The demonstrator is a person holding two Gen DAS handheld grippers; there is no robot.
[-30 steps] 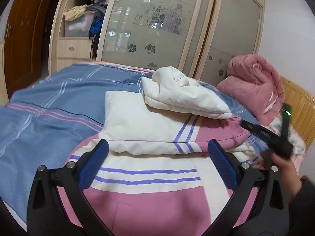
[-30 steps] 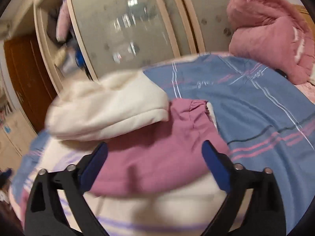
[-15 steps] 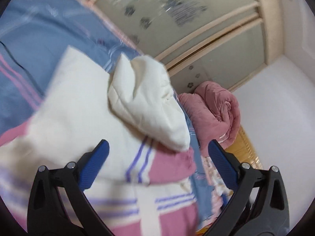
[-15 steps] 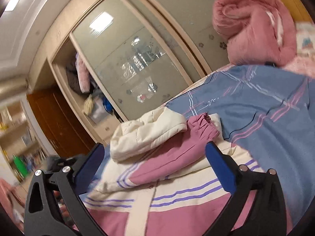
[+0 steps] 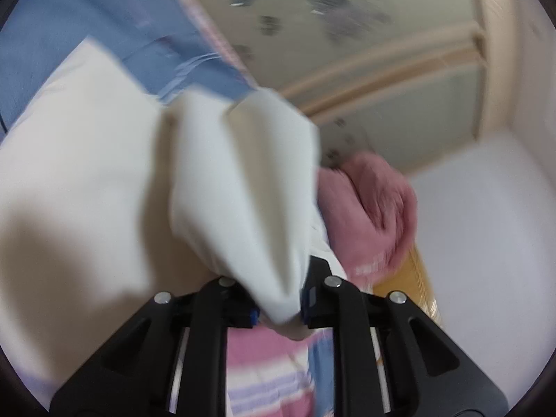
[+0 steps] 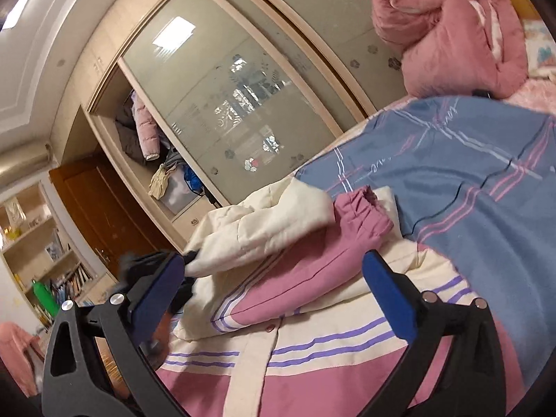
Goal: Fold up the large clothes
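Fingers of the left gripper point(image 5: 278, 307) are clamped on a corner of the cream hood point(image 5: 243, 187), the blue pads pressed against the fabric on both sides. That hood rises away from the pinch toward the far edge of the bed, though the left wrist view is smeared with motion blur and shows little fine detail. Around it lies the jacket point(image 5: 69, 180), cream near the grip, with pink and purple-striped panels just below the fingers.

Fingers of the right gripper point(image 6: 278, 288) stand wide apart, holding nothing, above the front of the jacket point(image 6: 312, 340). From this side the garment lies spread on the bed: a pink sleeve point(image 6: 312, 264) with a gathered cuff is folded across the chest, the hood point(image 6: 264, 222) rests over the sleeve's upper part, and a cream button placket runs down between purple stripes. The left gripper point(image 6: 153, 271) shows at the hood's near corner.

Under the jacket is a blue bedsheet point(image 6: 469, 180) with pink and white lines. A rolled pink quilt point(image 6: 451, 31) sits at the far corner of the bed, and a wardrobe point(image 6: 226, 97) with frosted sliding doors stands beyond.
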